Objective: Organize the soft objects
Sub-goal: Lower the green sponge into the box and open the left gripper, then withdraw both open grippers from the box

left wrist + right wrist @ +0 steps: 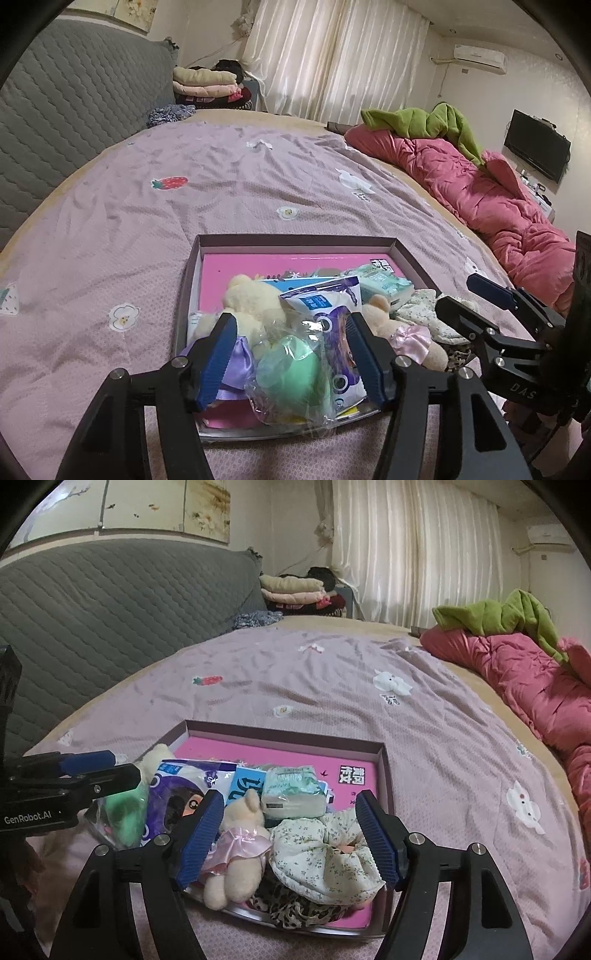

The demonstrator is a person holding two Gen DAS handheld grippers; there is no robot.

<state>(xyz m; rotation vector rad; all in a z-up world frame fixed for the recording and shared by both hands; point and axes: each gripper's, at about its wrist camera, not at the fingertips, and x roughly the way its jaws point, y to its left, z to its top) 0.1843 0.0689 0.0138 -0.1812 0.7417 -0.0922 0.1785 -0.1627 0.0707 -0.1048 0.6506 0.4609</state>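
Observation:
A shallow cardboard box (295, 242) (280, 734) with a pink bottom lies on the bed and holds soft things. In the left wrist view, my left gripper (291, 354) is open over a green sponge in clear wrap (288, 376), a cream plush bear (251, 302) and a purple-printed packet (325, 306). In the right wrist view, my right gripper (290, 838) is open over a small bear in a pink dress (236, 845), a floral scrunchie (321, 853) and a tissue pack (291, 794). A leopard-print cloth (291, 904) lies under the scrunchie.
The box sits on a lilac bedspread (221, 177). A pink quilt (480, 192) with a green blanket (424, 122) lies along the right side. A grey quilted headboard (74, 103) is at the left. Folded clothes (210, 85) are stacked at the back.

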